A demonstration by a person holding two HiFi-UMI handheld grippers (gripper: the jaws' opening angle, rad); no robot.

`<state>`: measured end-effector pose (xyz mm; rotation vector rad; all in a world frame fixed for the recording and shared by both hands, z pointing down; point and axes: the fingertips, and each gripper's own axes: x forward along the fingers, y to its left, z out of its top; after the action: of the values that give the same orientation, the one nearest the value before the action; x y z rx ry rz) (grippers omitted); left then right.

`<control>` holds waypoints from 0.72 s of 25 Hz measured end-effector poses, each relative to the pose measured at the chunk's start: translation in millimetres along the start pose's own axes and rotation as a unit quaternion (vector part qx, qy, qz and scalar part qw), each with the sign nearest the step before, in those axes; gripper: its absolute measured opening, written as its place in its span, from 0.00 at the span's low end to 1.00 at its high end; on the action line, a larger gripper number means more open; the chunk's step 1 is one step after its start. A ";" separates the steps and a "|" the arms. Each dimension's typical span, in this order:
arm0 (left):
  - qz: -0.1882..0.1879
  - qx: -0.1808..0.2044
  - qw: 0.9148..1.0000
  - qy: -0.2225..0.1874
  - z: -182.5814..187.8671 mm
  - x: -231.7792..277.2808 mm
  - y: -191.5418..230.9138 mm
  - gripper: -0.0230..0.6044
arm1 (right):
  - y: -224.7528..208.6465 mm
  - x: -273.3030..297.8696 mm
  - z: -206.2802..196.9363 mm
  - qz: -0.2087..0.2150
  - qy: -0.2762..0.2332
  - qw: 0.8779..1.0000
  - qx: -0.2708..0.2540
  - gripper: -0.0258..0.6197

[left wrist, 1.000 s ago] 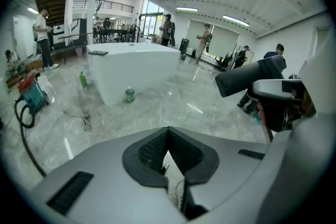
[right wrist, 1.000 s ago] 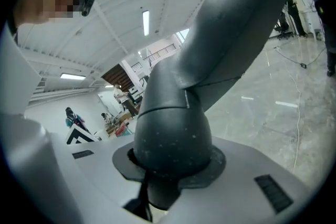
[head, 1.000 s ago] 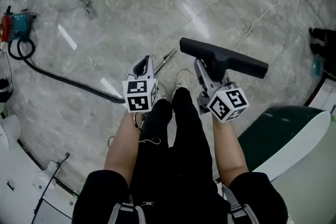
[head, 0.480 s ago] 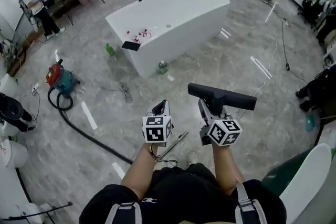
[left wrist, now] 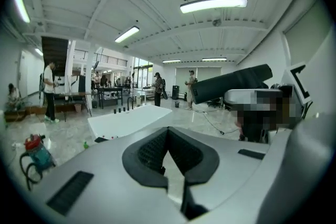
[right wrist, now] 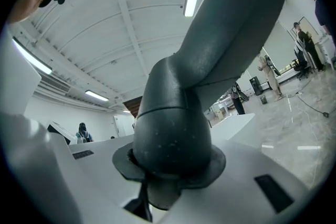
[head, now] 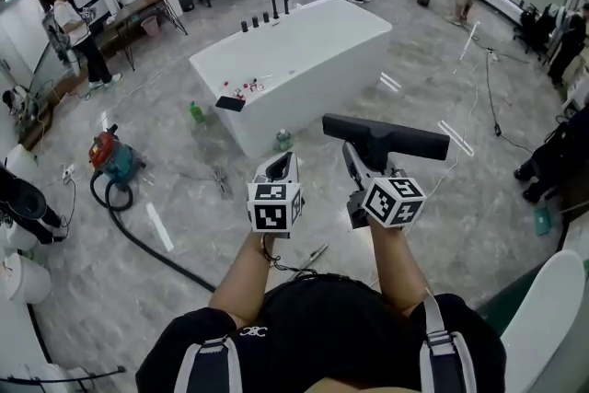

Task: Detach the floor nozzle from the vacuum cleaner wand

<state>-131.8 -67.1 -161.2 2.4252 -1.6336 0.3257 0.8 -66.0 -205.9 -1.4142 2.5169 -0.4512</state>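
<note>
One floor nozzle (head: 396, 141), one bathtub (head: 304, 97) and one vacuum cleaner (head: 112, 156) are showing. The left gripper (head: 283, 160) and right gripper (head: 362, 157) are making two. At least three people (head: 72, 37) are standing around.

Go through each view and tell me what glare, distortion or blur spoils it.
Head view: white glare streaks lie on the polished floor, and the room's edges curve. Left gripper view: strong fisheye with black corners, and the ceiling lamp is blown out. Right gripper view: the floor nozzle looms huge up close, hiding most of the room.
</note>
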 end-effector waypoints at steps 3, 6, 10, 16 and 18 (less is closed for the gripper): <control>0.002 0.009 1.000 -0.008 7.9 1.4 -9.4 0.05 | -4.5 -6.6 7.7 0.004 -0.005 1.000 -0.008 0.23; -0.007 -0.002 1.000 -0.018 20.4 0.8 -20.3 0.05 | -9.5 -11.4 15.9 0.006 -0.009 1.000 -0.013 0.23; -0.011 -0.013 0.999 -0.032 33.4 -0.8 -28.7 0.05 | -9.7 -16.2 24.9 0.010 -0.015 1.000 -0.020 0.23; -0.014 -0.005 0.999 -0.034 34.0 0.8 -46.8 0.05 | -21.6 -25.0 24.0 0.008 -0.016 1.000 -0.016 0.23; -0.016 -0.003 0.999 -0.030 32.7 0.7 -53.6 0.05 | -24.8 -30.6 24.3 0.007 -0.015 1.000 -0.013 0.23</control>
<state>-79.5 -57.2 -194.5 2.4767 -1.6147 0.2438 44.2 -55.7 -218.2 -1.4010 2.5157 -0.3934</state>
